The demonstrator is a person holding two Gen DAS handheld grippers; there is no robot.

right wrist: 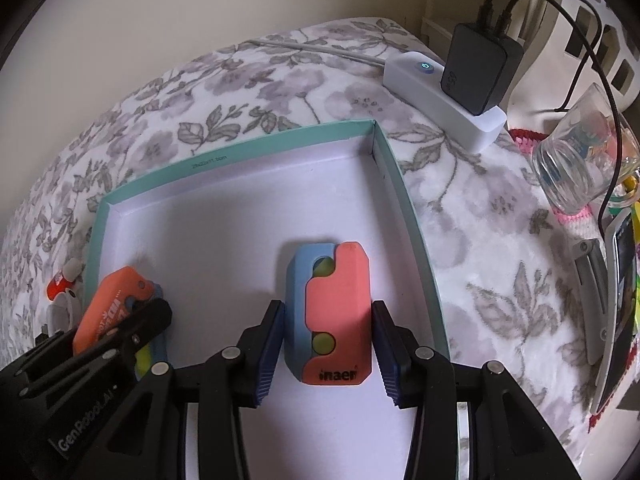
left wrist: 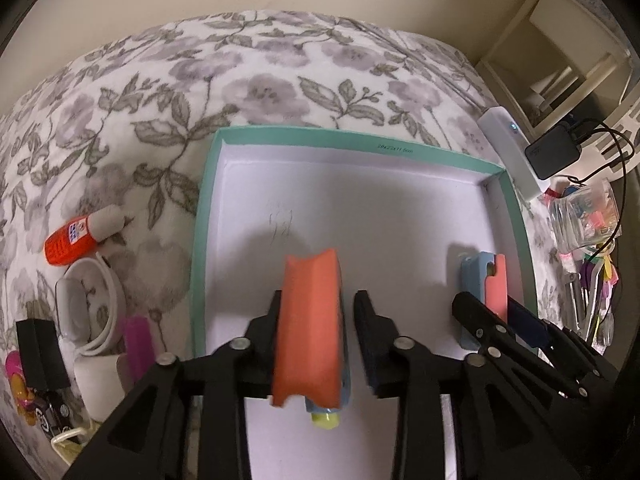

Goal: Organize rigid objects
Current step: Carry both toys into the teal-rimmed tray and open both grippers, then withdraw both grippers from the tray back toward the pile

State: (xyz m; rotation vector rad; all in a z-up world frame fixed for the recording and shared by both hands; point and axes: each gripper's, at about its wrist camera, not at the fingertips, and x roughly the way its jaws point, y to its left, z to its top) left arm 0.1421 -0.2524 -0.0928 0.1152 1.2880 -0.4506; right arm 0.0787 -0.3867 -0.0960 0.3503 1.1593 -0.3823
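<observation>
Teal cardboard forms the rim of a shallow box lid [left wrist: 352, 136] with a white inside, which lies on a surface covered by a white cloth with grey-purple flowers [left wrist: 240, 76]. Inside this lid are two small rigid plastic gadgets. The left tool [left wrist: 316, 312] has its two fingers apart around the orange gadget with a blue underside and a yellow-green end [left wrist: 310, 328], which stands on its edge; the left finger touches it and the right finger is clear of it. The right tool [right wrist: 329, 320] also has its fingers apart, one on each side of the pink and blue gadget with yellow-green dots [right wrist: 332, 316], which lies flat near the right wall of the lid; I cannot tell if the pads touch it. Outside the lid, to the left, an orange and white tube [left wrist: 76, 240] lies on the cloth, and a white power strip [right wrist: 440, 96] with a black charger [right wrist: 476, 72] is behind it to the right.
</observation>
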